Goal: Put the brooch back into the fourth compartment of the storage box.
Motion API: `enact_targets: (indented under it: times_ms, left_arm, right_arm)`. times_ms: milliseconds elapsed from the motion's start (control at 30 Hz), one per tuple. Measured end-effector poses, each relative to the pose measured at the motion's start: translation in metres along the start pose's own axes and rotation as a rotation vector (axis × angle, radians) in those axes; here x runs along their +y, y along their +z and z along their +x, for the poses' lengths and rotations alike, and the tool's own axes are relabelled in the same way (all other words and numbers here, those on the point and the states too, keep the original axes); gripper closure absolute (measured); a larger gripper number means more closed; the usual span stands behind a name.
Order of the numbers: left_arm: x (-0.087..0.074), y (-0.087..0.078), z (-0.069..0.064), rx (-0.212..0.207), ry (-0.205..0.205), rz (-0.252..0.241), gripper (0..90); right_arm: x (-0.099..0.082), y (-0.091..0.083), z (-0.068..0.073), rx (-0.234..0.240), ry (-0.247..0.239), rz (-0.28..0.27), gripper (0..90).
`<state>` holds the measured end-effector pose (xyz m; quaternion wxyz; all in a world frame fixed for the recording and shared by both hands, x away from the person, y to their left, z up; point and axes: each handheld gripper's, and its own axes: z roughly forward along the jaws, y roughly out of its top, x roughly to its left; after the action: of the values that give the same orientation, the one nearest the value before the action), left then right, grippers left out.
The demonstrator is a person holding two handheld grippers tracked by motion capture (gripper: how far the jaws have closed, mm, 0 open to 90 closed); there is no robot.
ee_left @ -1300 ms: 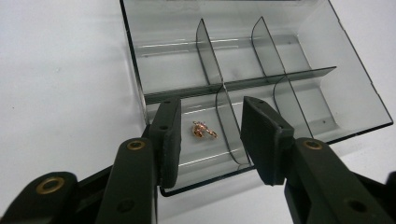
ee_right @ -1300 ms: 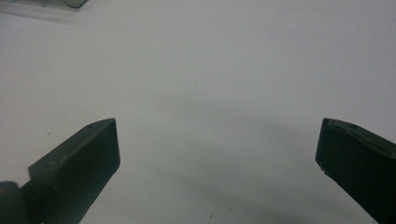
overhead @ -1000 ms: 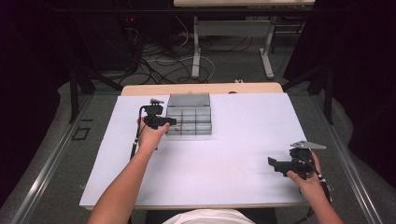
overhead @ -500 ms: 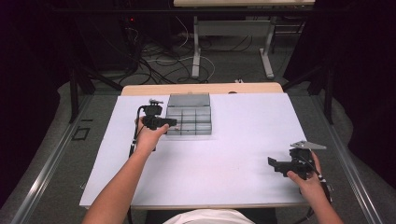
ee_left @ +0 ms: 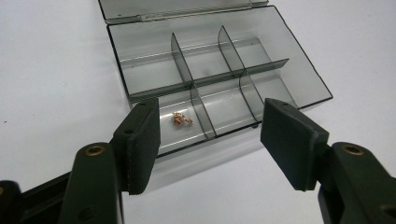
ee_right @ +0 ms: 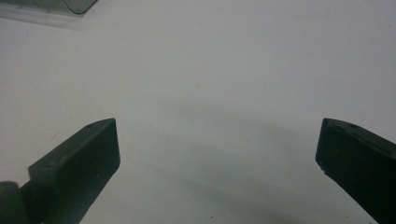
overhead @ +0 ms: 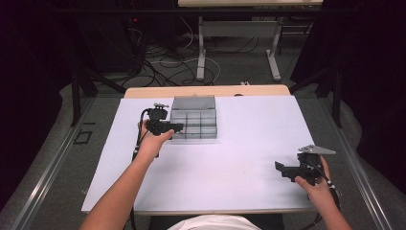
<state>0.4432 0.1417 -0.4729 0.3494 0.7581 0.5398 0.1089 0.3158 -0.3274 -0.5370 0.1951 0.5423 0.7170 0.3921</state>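
Note:
A smoky clear compartment box (overhead: 196,138) lies with its lid open at the back of the white table (overhead: 239,191). In the left gripper view, a small copper-coloured piece (ee_left: 181,119) lies in the near-left compartment of the box (ee_left: 306,63). My left gripper (overhead: 178,127) hovers at the box's left front corner and points into it. Its jaws (ee_left: 210,135) have just been opening and hold nothing. My right gripper (overhead: 280,168) rests at the table's near right, its jaws (ee_right: 217,140) spread wide over bare table.
A corner of the box (ee_right: 70,4) shows at the top left of the right gripper view. Beyond the table's far edge stand desk legs (overhead: 201,52) and loose cables (overhead: 158,62) on the floor.
My left gripper has shifted slightly by the box's left corner. The right hand has stayed where it was.

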Motion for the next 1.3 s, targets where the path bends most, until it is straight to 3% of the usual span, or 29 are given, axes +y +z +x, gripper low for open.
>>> enact_targets:
  times_ms: [100,233,433,733,967,1067,1300]
  left_arm:
    - [-0.001,-0.004,-0.001,0.011,0.042,-0.006,37.6]
    - [-0.003,-0.008,-0.002,0.004,0.069,-0.008,36.8]
    - [-0.006,-0.015,-0.002,-0.034,0.084,-0.031,35.2]
    - [-0.012,-0.029,0.002,-0.032,0.118,-0.079,30.5]
    - [-0.020,-0.043,0.007,-0.023,0.094,-0.102,27.8]
    - [-0.025,-0.048,0.010,-0.018,0.089,-0.108,21.2]
    - [-0.040,-0.062,0.018,-0.007,0.074,-0.134,15.9]
  right_arm:
    - [0.000,0.001,0.000,-0.009,-0.009,-0.011,0.0]
    - [0.001,0.001,0.000,0.000,-0.011,-0.004,0.0]
    - [0.001,0.001,0.001,0.000,-0.009,-0.001,0.0]
    - [0.000,0.000,0.000,-0.004,-0.010,-0.004,0.0]
    - [0.000,0.000,0.000,-0.004,-0.008,-0.005,0.0]
    - [0.000,0.000,0.000,-0.005,-0.009,-0.004,0.0]
    - [0.000,0.000,0.001,-0.003,-0.010,-0.004,0.0]
